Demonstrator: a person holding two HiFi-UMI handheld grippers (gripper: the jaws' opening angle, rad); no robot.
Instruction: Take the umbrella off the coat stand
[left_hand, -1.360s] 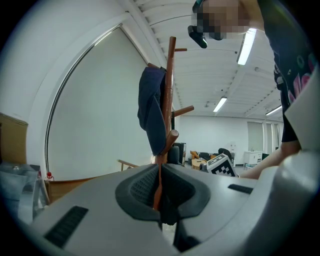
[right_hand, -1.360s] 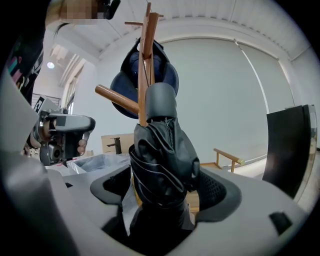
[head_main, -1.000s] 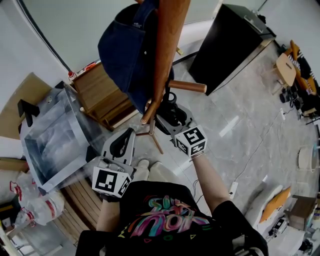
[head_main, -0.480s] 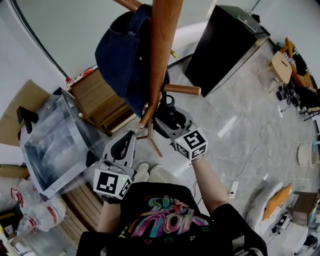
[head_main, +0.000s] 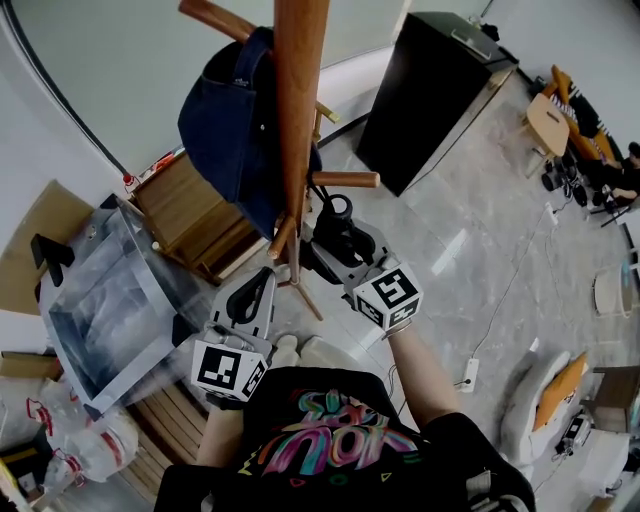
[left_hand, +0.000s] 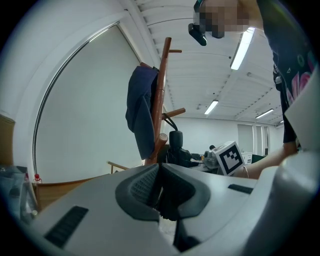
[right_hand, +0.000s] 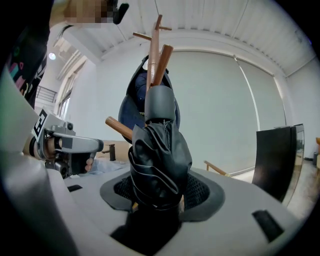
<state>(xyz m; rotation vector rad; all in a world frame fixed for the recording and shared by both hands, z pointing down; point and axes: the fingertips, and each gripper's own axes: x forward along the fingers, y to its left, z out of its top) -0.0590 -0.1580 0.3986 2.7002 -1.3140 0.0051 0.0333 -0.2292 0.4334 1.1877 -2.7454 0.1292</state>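
The wooden coat stand (head_main: 298, 90) rises in front of me, a dark blue bag (head_main: 230, 120) hanging on its far side. My right gripper (head_main: 337, 246) is shut on a folded black umbrella (head_main: 339, 214); its jaws have just been closing a little on it. In the right gripper view the umbrella (right_hand: 159, 160) fills the gap between the pads, its grey top end (right_hand: 160, 102) close under a slanted peg (right_hand: 161, 65). My left gripper (head_main: 253, 296) hangs lower left of the stand, shut and empty; its pads (left_hand: 145, 190) meet.
A black cabinet (head_main: 430, 90) stands right of the stand. A wooden crate (head_main: 190, 200) and a clear plastic box (head_main: 100, 290) lie to the left. A short peg (head_main: 345, 180) juts out just above the umbrella. A power strip (head_main: 467, 375) lies on the tiled floor.
My right gripper has lifted slightly with the umbrella along the stand's pole. The left gripper has barely moved.
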